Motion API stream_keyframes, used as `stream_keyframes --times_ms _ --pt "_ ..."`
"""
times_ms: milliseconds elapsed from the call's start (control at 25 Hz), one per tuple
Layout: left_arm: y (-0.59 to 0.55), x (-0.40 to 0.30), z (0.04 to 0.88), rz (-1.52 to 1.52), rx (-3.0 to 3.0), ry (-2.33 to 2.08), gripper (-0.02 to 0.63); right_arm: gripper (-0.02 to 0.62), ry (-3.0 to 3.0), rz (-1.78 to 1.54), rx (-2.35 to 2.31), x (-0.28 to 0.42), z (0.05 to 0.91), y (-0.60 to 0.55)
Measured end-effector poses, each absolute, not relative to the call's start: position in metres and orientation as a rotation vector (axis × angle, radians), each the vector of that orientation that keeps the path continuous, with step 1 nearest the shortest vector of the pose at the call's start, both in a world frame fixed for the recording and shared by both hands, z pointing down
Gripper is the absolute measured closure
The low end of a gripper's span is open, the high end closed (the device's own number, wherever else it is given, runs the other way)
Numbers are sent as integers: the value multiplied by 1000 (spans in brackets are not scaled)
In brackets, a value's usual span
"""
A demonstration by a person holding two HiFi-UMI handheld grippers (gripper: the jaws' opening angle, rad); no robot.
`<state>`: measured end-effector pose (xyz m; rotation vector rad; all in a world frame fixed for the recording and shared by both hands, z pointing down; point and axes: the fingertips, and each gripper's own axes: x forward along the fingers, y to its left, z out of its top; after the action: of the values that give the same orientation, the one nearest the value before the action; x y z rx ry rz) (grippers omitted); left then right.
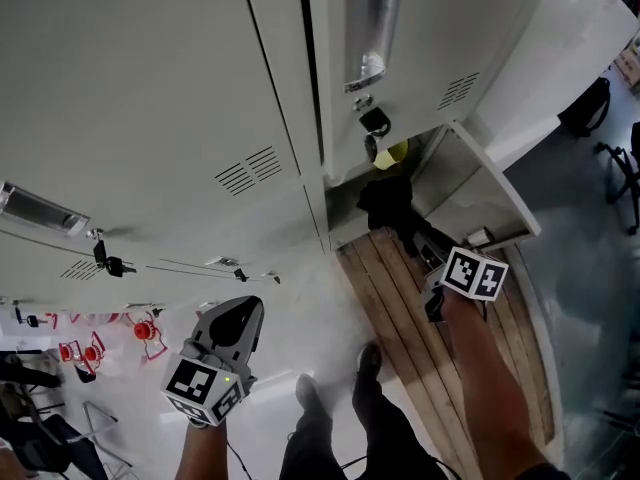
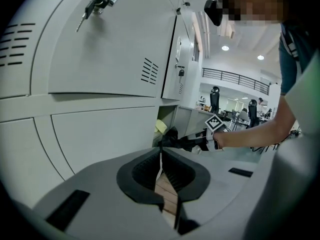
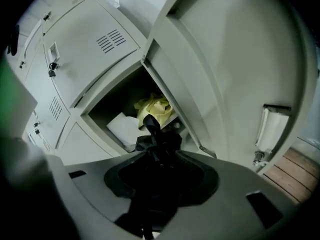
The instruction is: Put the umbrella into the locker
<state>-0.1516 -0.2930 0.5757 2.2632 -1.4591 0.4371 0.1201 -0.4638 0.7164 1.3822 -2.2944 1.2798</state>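
Locker (image 1: 150,98) doors are seen as matt painted metal, handle plate (image 1: 372,28) as glossy bare metal. Umbrella (image 3: 156,142) is read as matt black cloth. Floor planks (image 1: 400,318) are seen as rough wood.

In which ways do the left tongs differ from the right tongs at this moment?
The right tongs grip the black umbrella; the left tongs are shut and empty. The right tongs point into the open locker; the left tongs face a closed locker door. Both bear a marker cube.
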Motion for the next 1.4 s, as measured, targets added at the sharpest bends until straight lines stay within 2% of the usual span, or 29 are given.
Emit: stream_keyframes --times_ms 880,1120,1400 --pt "-304 -186 660 448 2172 -1485 577 414 -2345 1298 1388 63 848 -518" --pt "-299 -197 677 458 2141 -1499 577 414 -2439 1229 1372 43 874 -531" --pt "-293 -208 692 467 2114 -1528 577 413 -2471 1001 1264 1 909 -552"
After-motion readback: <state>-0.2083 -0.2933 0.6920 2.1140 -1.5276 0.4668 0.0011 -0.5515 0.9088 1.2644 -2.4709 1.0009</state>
